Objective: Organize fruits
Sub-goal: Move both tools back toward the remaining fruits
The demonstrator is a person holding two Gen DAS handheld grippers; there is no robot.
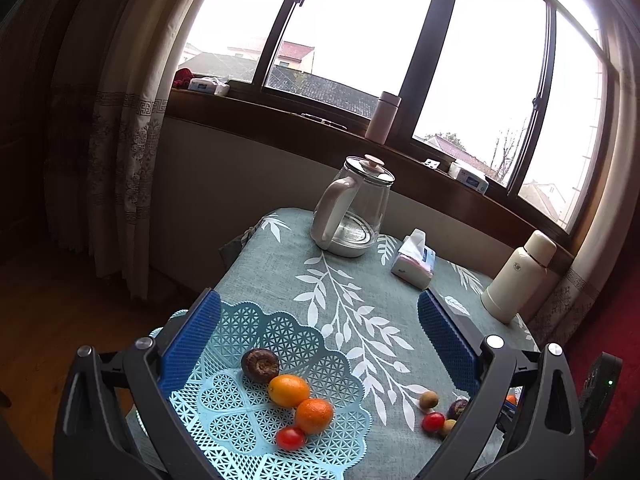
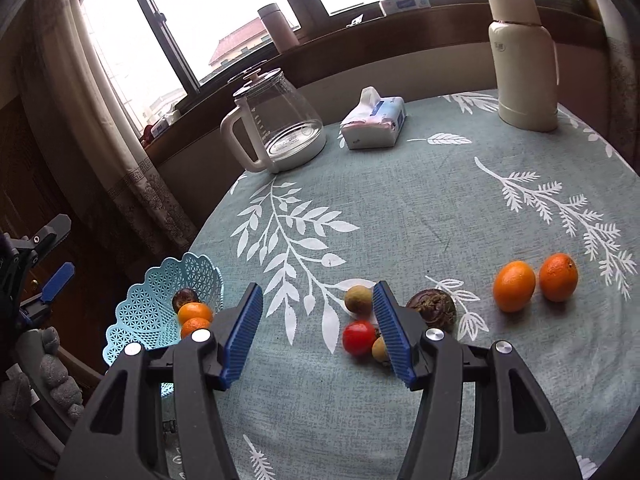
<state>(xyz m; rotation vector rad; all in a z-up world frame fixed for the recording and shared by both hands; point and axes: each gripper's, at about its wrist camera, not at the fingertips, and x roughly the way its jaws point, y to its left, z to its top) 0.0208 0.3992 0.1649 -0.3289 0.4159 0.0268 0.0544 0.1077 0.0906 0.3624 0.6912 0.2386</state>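
The right hand-held gripper (image 2: 318,330) hovered low over the surface (image 2: 400,208) with its blue pads spread wide and nothing between them, aimed at a cluster of small fruit: a red cherry tomato (image 2: 359,337), a tan longan (image 2: 358,300) just behind it, and a second longan (image 2: 380,350) partly hidden by the right pad. A dark passion fruit (image 2: 432,307) sat just beyond that pad, and 2 oranges (image 2: 514,286) lay side by side farther right. The left hand-held gripper (image 1: 320,344) was also spread apart and empty, hanging over the blue lattice basket (image 1: 256,320), which already held a passion fruit, 2 oranges and a tomato. The step in hand looked like picking the tomato. To do it well, the right gripper would likely need to shift right so the tomato sits centred between the pads, since the right pad was nearly over the hidden longan and could knock it rolling. A gentle squeeze would suit the tomato's soft skin, then a lift clear before crossing left to the basket.
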